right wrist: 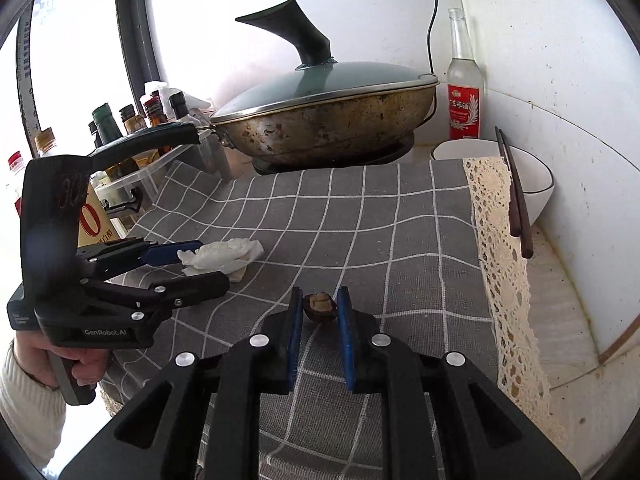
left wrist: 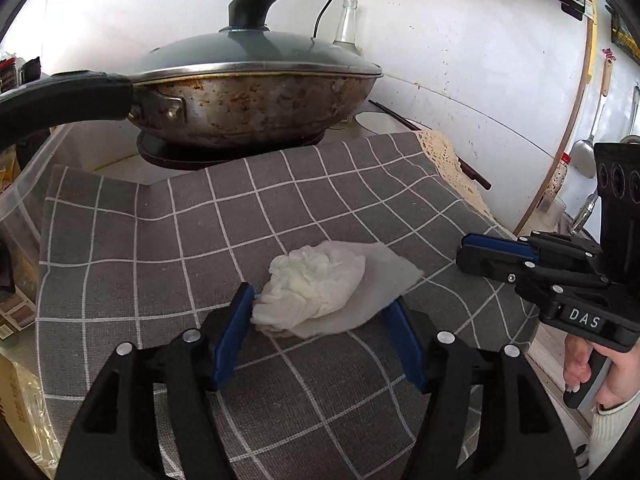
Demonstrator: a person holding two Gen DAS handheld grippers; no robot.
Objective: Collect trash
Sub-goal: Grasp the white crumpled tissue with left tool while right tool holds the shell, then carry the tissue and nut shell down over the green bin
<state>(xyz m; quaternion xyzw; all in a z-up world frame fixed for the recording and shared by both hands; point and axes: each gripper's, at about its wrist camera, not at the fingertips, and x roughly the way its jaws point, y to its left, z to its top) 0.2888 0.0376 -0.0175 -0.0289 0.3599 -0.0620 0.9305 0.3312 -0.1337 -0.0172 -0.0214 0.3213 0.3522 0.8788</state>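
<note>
- My left gripper [left wrist: 324, 312] sits with its jaws parted around the crumpled tissue [left wrist: 316, 284], which lies on the checked cloth [left wrist: 160, 240] covering the counter; the pads aren't pressing it yet.
- Next move, I reckon: squeeze the tissue and lift it away.
- My right gripper [right wrist: 319, 308] has its jaws clenched on a small brown scrap [right wrist: 319, 307].
- Both tools tilt downward toward the cloth, with the lidded wok [left wrist: 256, 96] behind.

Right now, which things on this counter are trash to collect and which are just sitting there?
Trash:
- crumpled tissue, between the open left gripper fingers
- brown nut shell, pinched in the right gripper

Just sitting there:
- lidded wok
- glass bottle
- white bowl with chopsticks
- checked cloth
</note>
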